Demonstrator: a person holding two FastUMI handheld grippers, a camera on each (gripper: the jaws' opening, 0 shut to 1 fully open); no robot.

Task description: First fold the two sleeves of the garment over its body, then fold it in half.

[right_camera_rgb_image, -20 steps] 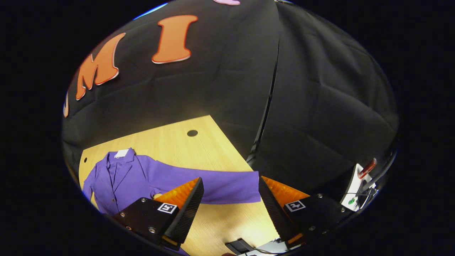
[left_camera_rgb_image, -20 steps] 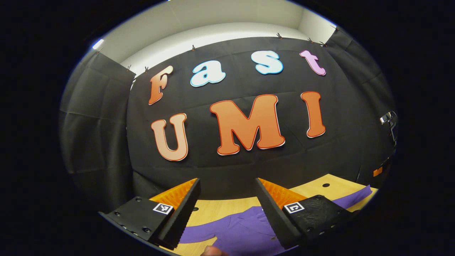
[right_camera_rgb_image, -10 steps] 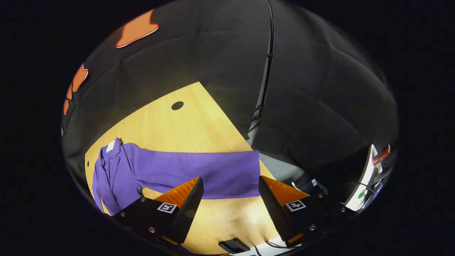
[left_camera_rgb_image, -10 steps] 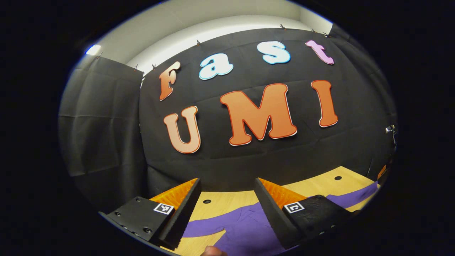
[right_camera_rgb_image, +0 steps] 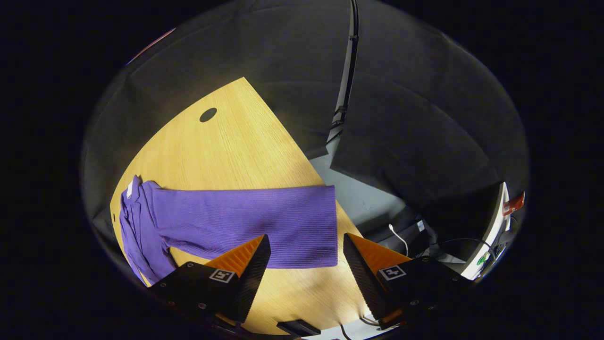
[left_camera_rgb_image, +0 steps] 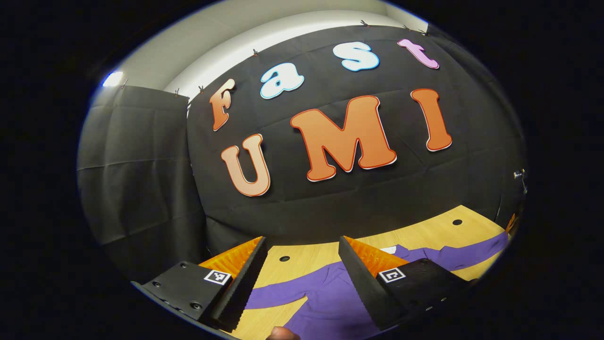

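The wooden counter (right_camera_rgb_image: pixel 245 141) fills the middle of the right gripper view, with a purple garment (right_camera_rgb_image: pixel 226 222) lying flat on it, one sleeve stretched toward lower center and its body at the left edge. In the left gripper view the garment (left_camera_rgb_image: pixel 325 297) lies low in the frame on the counter (left_camera_rgb_image: pixel 424 236). The left tool (left_camera_rgb_image: pixel 302 264) and the right tool (right_camera_rgb_image: pixel 306 264) both hover released, jaws spread, grasping nothing.

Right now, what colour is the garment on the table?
Purple garment, best seen in the right gripper view.
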